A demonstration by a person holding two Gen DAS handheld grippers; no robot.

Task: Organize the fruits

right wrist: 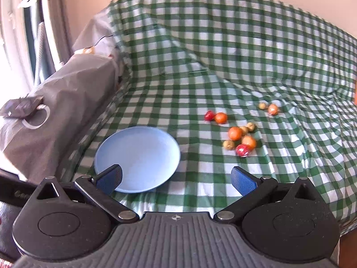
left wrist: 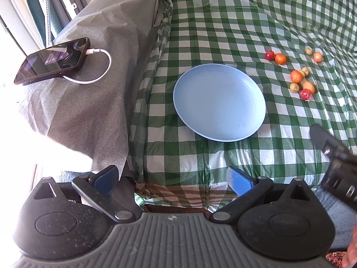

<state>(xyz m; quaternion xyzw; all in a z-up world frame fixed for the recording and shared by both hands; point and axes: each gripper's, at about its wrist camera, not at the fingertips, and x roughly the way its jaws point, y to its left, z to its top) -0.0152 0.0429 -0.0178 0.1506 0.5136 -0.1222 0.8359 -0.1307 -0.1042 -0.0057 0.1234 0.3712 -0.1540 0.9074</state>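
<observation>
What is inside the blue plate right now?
Nothing yet. The plate is bare in both views. All the fruits lie on the checked cloth beside it. What is under the plate cannot be seen, because the plate covers it.

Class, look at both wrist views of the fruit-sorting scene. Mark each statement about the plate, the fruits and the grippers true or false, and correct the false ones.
1. The blue plate has no fruit on it. True.
2. The right gripper is shut on an orange. False: it is open and holds nothing.
3. The fruits lie on the checked cloth, beside the plate. True.
4. The phone lies on the plate. False: it lies on the grey cover, with a white cable plugged in.
5. The left gripper is open. True.
</observation>
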